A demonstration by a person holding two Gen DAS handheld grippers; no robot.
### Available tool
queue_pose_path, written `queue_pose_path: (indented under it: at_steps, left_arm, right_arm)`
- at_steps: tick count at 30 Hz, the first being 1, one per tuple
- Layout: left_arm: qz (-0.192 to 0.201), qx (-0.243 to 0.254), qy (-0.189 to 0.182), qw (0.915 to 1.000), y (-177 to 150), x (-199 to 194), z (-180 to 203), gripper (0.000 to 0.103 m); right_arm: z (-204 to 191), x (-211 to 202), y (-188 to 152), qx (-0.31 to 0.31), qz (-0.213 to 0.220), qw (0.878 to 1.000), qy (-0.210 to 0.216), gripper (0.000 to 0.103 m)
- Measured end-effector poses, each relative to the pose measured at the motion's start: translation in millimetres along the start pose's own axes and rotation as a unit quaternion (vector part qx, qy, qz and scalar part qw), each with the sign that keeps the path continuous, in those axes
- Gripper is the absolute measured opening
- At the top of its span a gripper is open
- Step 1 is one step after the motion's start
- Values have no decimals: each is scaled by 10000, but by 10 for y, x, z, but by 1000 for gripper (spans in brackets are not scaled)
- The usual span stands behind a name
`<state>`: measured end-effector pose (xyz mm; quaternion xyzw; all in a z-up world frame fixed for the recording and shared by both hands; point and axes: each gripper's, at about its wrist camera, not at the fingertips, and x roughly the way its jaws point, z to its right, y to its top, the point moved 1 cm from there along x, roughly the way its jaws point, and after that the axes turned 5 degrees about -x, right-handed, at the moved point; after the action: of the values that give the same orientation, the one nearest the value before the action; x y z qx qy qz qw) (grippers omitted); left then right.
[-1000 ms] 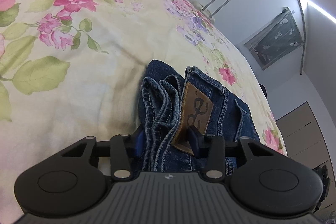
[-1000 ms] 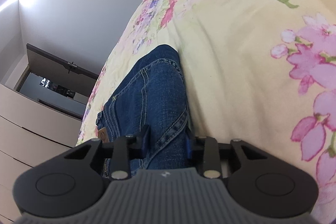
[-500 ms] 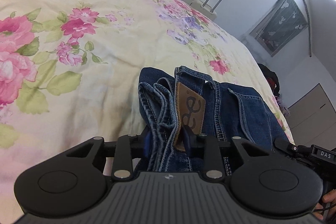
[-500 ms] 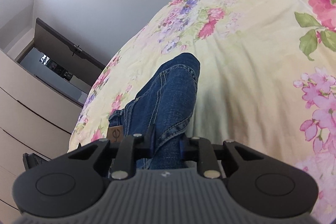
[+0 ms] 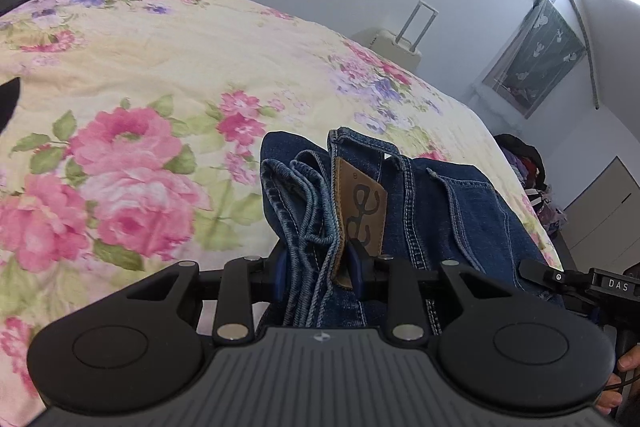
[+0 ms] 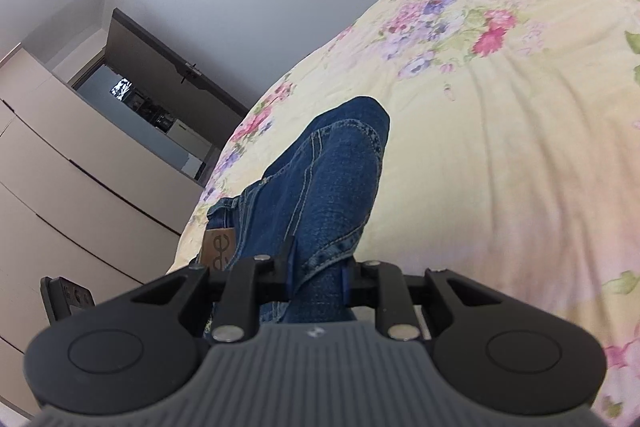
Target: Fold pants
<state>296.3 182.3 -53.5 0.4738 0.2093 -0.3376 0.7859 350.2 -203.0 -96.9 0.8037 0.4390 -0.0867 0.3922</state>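
On the bed's floral quilt (image 5: 168, 67) lies one pair of jeans (image 5: 440, 211), and you hold two tongs: your left tongs (image 5: 318, 267) clamp the bunched hems and waistband by the brown patch (image 5: 362, 205), your right tongs (image 6: 316, 273) pinch a folded denim edge. Only the left view shows the suitcase (image 5: 396, 45) and "DAS" lettering (image 5: 618, 283); only the right shows the doorway (image 6: 160, 107).
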Motion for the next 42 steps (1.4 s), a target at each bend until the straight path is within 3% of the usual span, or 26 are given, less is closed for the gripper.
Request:
queue_pose_path:
  at_steps: [6,11,18,21,25,27,29,31,34,38,42]
  left_arm:
    - [46,133,276,9995,449,-176,-633,34]
    - [-94,-4,432,9990,535,63,-1122,34]
    - [-432,-505,468,9967,209,617,-1746,34]
    - [-438,-816,241,9954,189,654,-1917,36]
    - [-505,-867,178,9948,134,676,-1982,40]
    - [-519,-988,292,9933,139,663,-1961,48]
    - [-455,-948,468,9934,174,601,-1881,51]
    - [-328,-723,800,9936,204,467,-1731,51]
    - [39,-136,1215,9925,291,125,-1444,51]
    - [517,550,1413,9871,493,-439,-994,52]
    - [939,1239,1667,9737,708,-1084,-476,54]
  right_arm:
    - [-532,727,-104,-163,-280,9987,405,16]
    - [-715,1387,-206,-99,-553,9967,586,16]
    - [-365,2151,-458,78,-1095,9937,206,16]
    - [-148,2280,-580,171,-1210,9925,82,16]
    - [34,2417,-686,337,-1378,9898,-83,18]
    - [123,2476,-714,543,-1424,9882,-120,20]
    - [90,2465,-697,598,-1461,9872,-210,24]
    - [-16,2401,-641,410,-1548,9860,-458,36]
    - [-244,2030,-579,-185,-1500,9856,-760,40]
    - [-570,1297,-472,-806,-1018,9876,-879,43]
    - [-1017,594,-387,-1341,-466,9855,-933,56]
